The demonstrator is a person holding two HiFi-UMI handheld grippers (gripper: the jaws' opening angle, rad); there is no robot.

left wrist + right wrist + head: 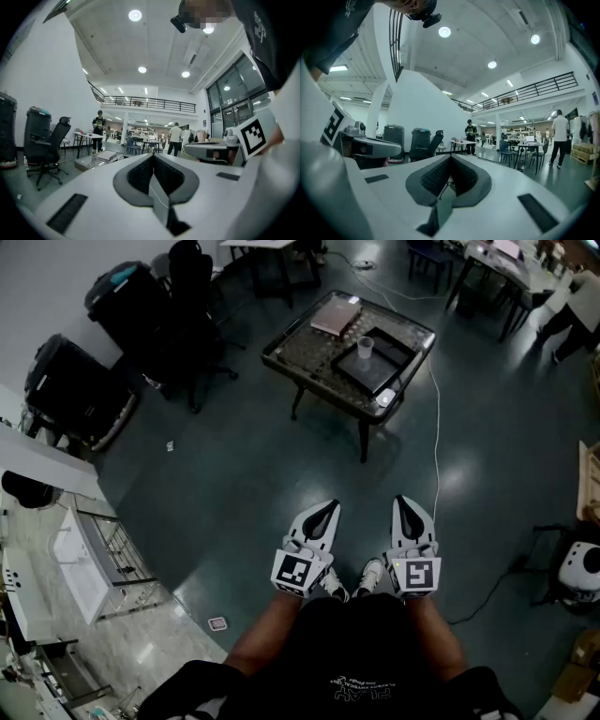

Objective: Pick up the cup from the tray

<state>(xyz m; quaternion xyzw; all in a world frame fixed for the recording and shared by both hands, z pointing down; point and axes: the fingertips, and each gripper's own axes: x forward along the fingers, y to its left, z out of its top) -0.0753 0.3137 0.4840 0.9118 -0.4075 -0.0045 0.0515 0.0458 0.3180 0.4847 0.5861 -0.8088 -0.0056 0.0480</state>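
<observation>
Left tool (328, 510): near, jaws closed together, nothing held. Cup (366, 348): far, upright, long axis vertical, mouth up, on the left part of the black tray (391, 357) on the desk (300, 348), well apart from both tools. Right tool (403, 505): near, jaws closed, empty.

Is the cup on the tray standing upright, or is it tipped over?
Upright: in the head view the cup stands on the black tray, with its round rim facing up.
</observation>
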